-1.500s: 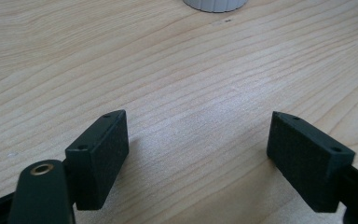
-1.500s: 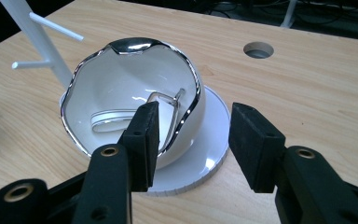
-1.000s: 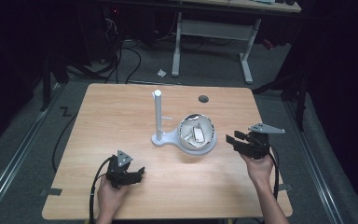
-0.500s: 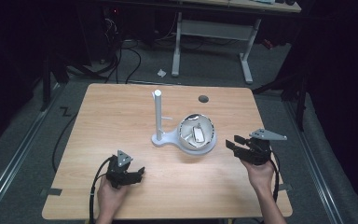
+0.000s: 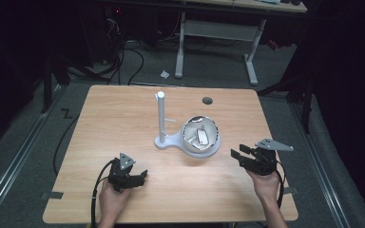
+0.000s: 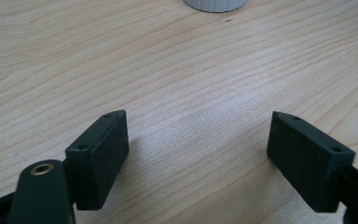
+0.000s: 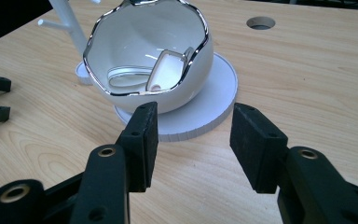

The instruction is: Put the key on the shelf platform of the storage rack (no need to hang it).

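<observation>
The right gripper (image 7: 193, 144), jaws parted with nothing between them, points at the glossy white egg-shaped bowl (image 7: 149, 65) on its round white stand base (image 7: 216, 100) near the wooden table's (image 5: 123, 123) middle, while the left gripper (image 6: 196, 154) rests wide open at the near left.

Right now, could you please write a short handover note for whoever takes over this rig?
Left tongs: open, empty, resting low at the near left of the table.
Right tongs: open, empty, pointed at the white bowl, short of it.
Bowl sits on the round base of the white stand, mid-table; a small white piece lies inside.
Done: nothing gripped.
Left: probably close in on the bowl with the right tongs.
</observation>
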Available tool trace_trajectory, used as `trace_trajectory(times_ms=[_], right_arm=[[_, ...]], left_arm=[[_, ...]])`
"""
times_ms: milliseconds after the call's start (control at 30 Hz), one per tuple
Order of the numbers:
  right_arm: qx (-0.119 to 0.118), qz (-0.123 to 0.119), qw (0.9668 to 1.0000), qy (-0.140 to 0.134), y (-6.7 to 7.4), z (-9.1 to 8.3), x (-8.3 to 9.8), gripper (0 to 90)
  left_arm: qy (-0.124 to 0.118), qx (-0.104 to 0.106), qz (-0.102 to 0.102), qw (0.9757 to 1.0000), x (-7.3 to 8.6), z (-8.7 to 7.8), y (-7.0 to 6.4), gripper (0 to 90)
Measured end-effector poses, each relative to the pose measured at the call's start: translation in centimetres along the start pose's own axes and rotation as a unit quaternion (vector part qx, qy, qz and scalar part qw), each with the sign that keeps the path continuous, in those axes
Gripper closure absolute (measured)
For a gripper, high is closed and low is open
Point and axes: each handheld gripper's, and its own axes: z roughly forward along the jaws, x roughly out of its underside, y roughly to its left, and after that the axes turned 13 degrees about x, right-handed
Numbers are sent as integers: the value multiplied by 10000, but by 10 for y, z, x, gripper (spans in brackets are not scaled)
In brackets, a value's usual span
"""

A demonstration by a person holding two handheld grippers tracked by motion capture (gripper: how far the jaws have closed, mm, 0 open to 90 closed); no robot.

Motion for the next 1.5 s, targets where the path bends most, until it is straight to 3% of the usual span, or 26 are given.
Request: trace_trajectory(times_ms=[733, 1000, 1500], right_arm=[[-85, 13, 9999, 107, 15, 9, 29, 515], [-123, -191, 9997, 101, 24, 14, 39, 527], [-226, -255, 9991, 267, 40, 26, 56, 527]], left_arm=[[1, -2, 1, 10000, 0, 0, 0, 211], [-1, -2, -1, 10000, 0, 0, 0, 211], [0, -2, 0, 10000, 0, 0, 0, 211]])
